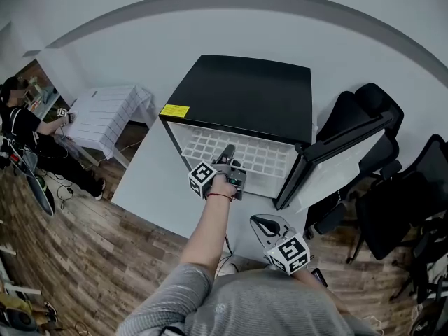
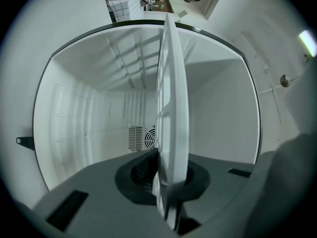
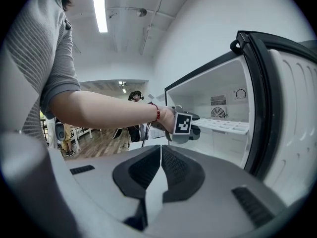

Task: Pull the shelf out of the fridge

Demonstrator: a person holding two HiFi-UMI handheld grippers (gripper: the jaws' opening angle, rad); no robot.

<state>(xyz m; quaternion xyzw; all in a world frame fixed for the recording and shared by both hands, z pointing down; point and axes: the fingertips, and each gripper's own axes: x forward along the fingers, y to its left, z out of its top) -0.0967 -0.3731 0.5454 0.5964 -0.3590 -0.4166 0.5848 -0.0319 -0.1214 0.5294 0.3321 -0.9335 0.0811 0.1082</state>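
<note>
Two hand-held grippers out in front. At 12 o'clock, the left hand-held gripper [image 1: 228,156], pinching the front edge of the white shelf [image 1: 241,151], edge squeezed tight between both jaws. Full of square holes, that shelf, lying flat inside the black fridge [image 1: 245,93], front edge right at the open mouth. Under the fridge, the white counter [image 1: 150,180]. At 3 o'clock, the door [image 1: 329,163], swung wide open. At 5 o'clock from the left one, the right hand-held gripper [image 1: 266,224], close to the body, jaws pressed together with nothing in them, touching nothing. Past the door at 3 o'clock, black chairs [image 1: 364,117]. Far off at 9 o'clock, another person [image 1: 17,128] on the wood floor [image 1: 91,257].
</note>
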